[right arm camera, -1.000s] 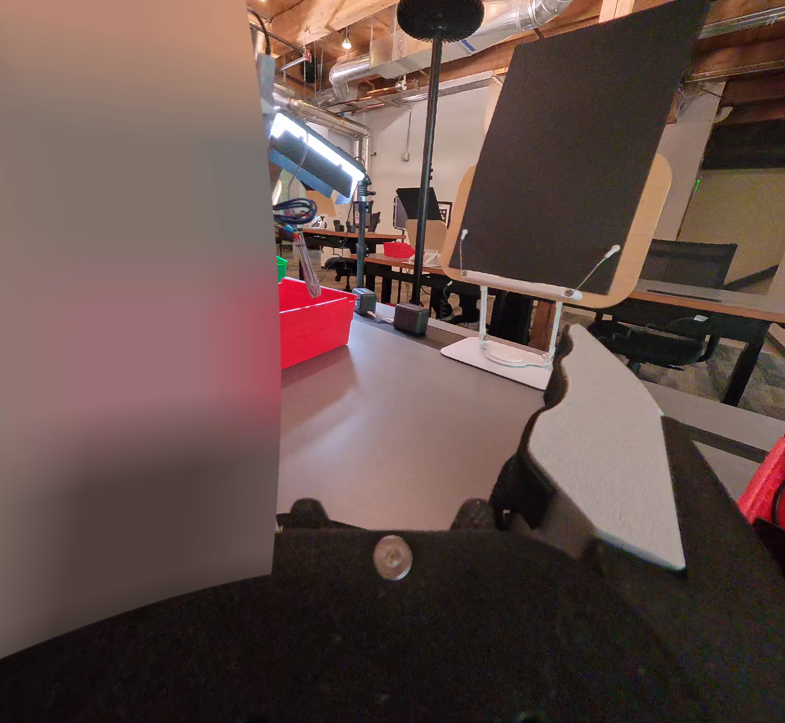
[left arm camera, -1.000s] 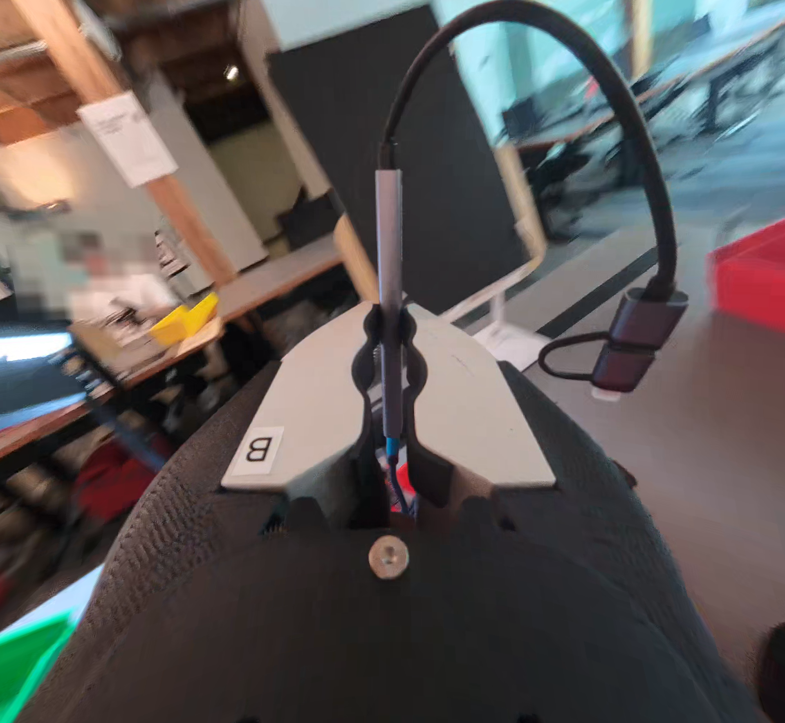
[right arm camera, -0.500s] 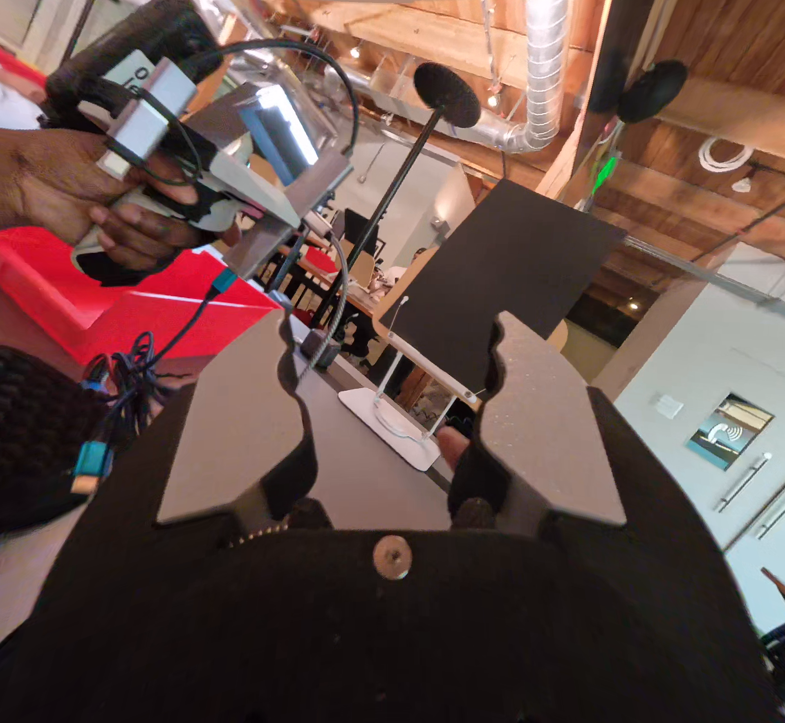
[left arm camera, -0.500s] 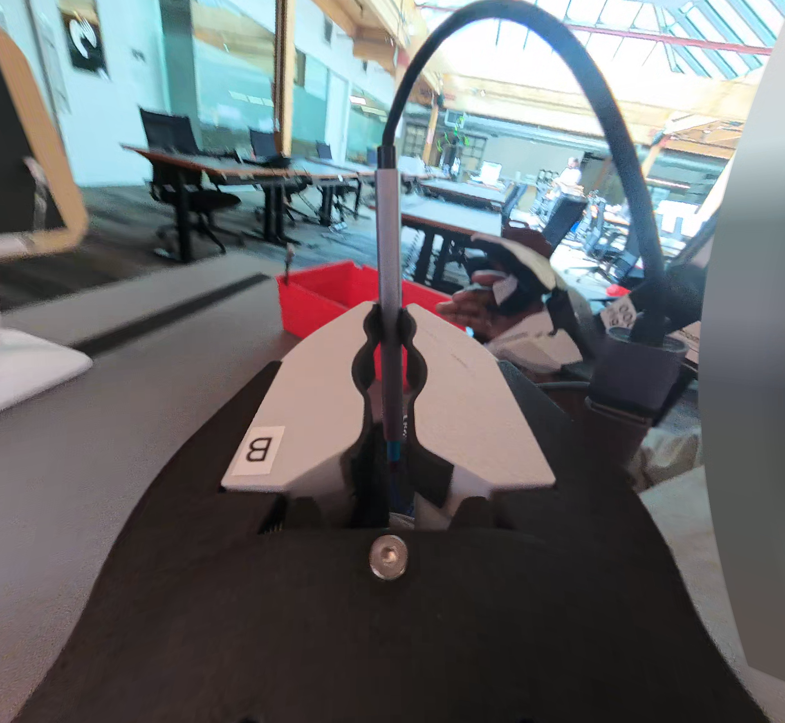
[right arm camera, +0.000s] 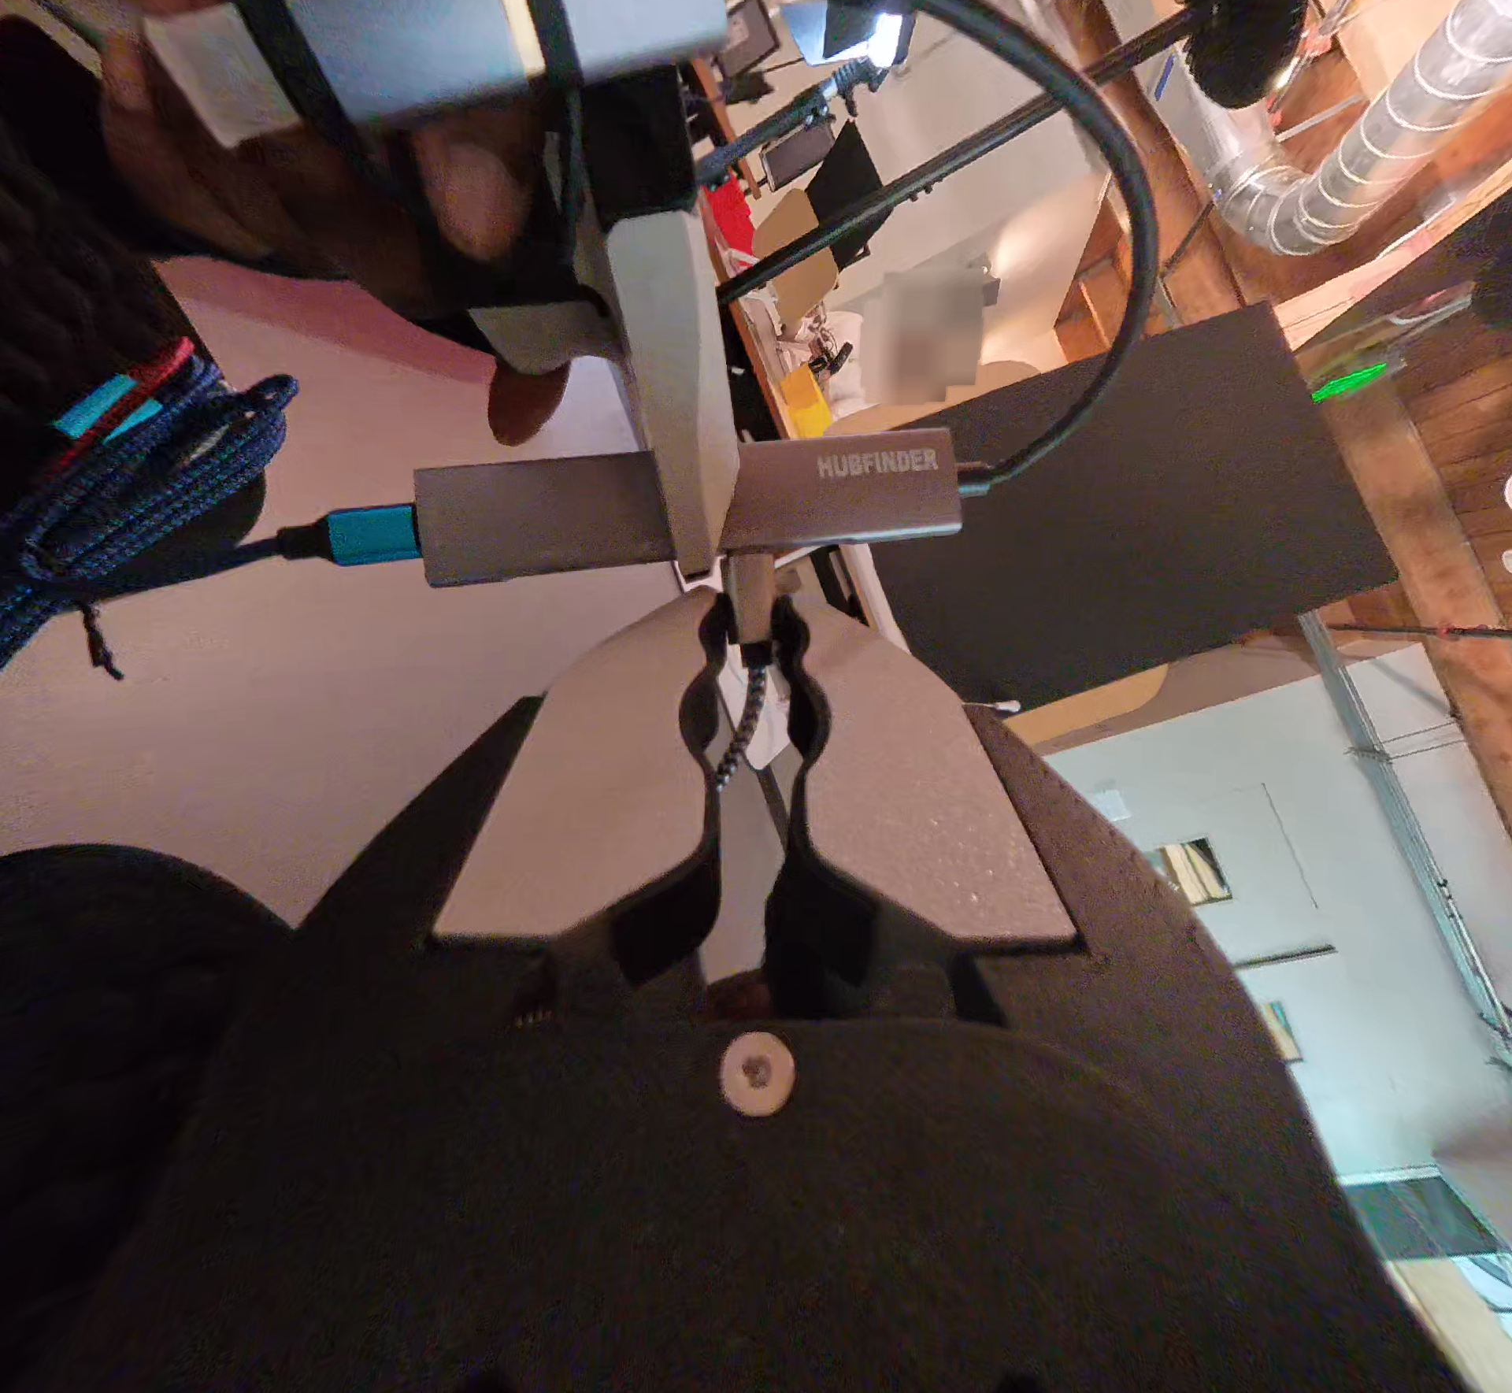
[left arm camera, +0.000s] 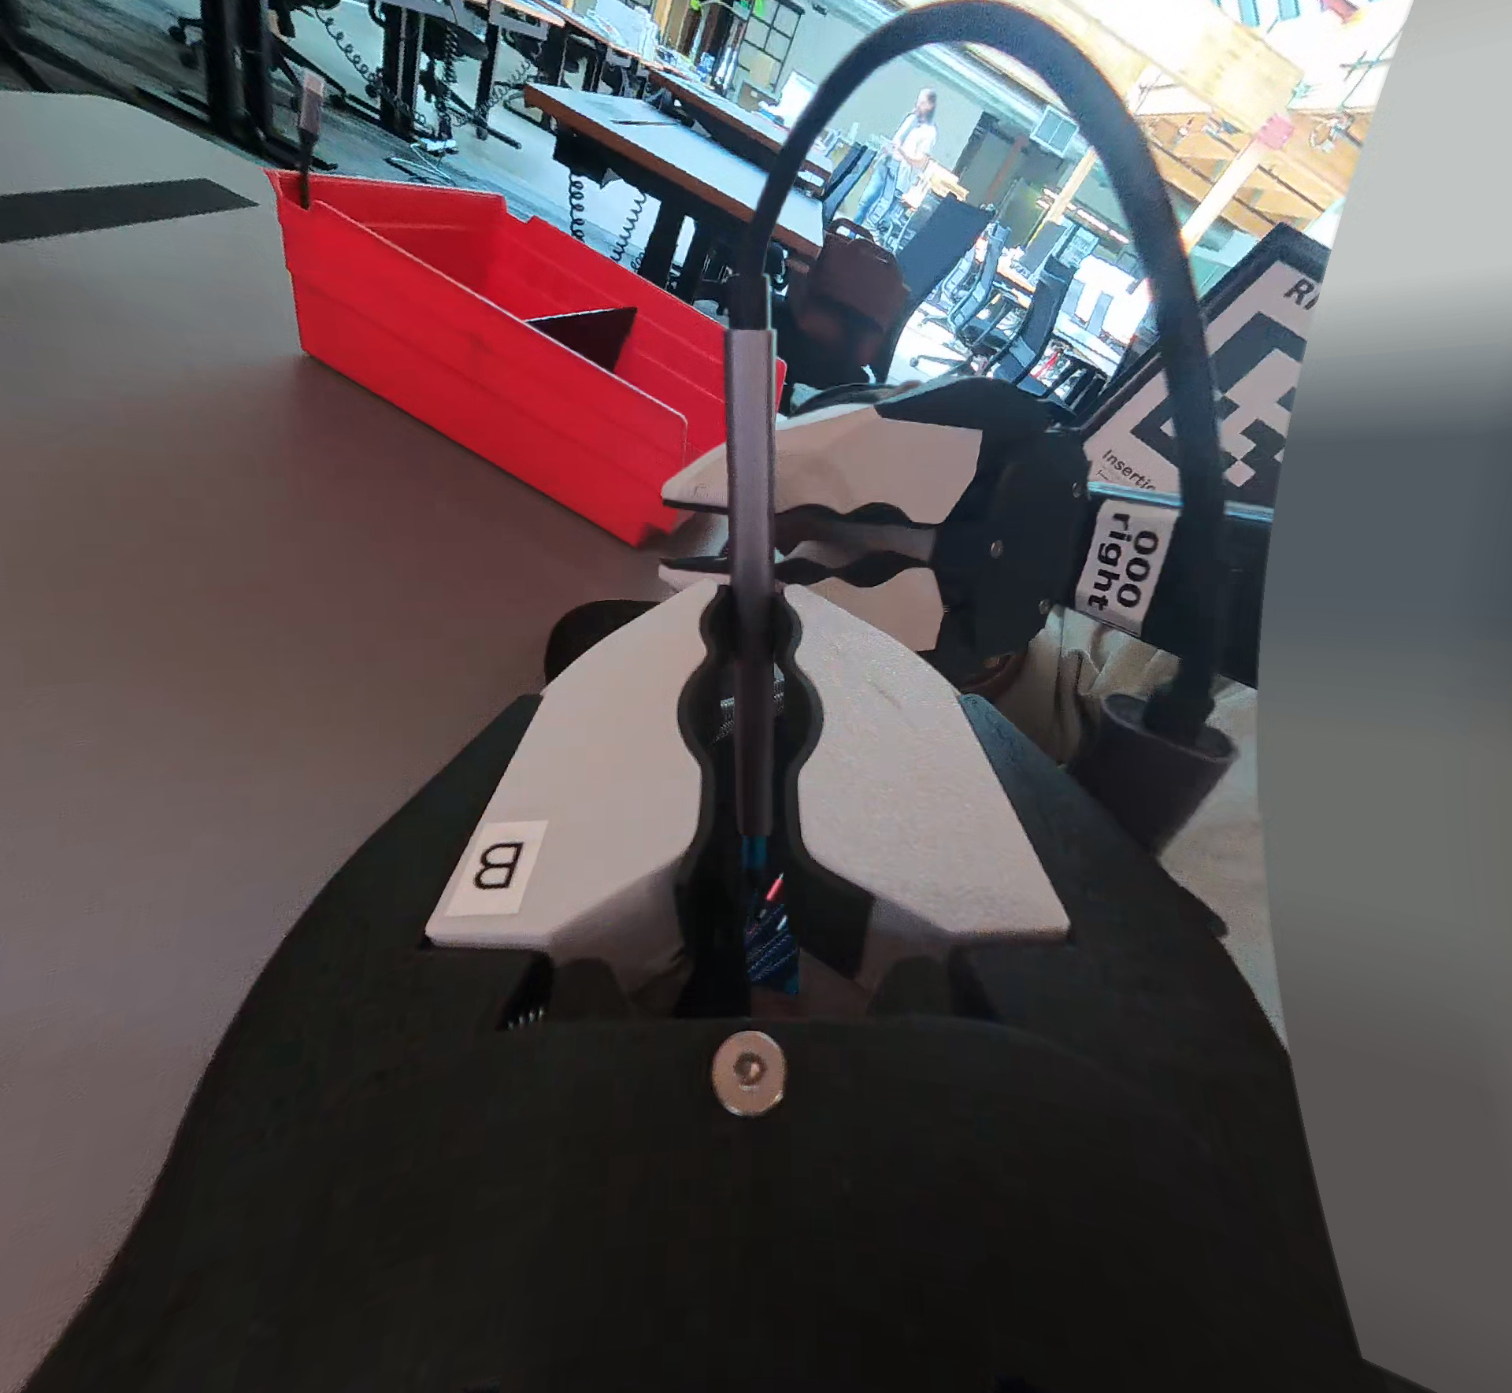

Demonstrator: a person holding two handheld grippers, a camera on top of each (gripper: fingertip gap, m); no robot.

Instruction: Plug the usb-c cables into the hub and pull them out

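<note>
My left gripper (left arm camera: 751,605) is shut on the slim grey hub (left arm camera: 749,454), which shows edge-on and stands up between the pads. The hub's black cable (left arm camera: 1023,45) arcs right and down to its dark plug (left arm camera: 1162,748). In the right wrist view the hub (right arm camera: 843,495) lies crosswise with a left finger (right arm camera: 679,413) clamped across its middle. A blue plug (right arm camera: 372,533) sits in its left end. My right gripper (right arm camera: 749,605) is shut on a grey usb-c plug (right arm camera: 749,593) with a braided cable; the plug's tip meets the hub's lower side.
A red bin (left arm camera: 458,339) stands on the grey table (left arm camera: 204,617), with a grey plug (left arm camera: 309,110) sticking up at its far corner. A bundle of blue braided cables (right arm camera: 123,470) hangs at the left. A black board on a stand (right arm camera: 1145,495) is behind the hub. Left and right tips are no more than a few centimetres apart.
My right gripper went from wide open to shut on the grey plug at the hub's side. My left gripper kept its hold on the hub while swinging round toward the red bin.
</note>
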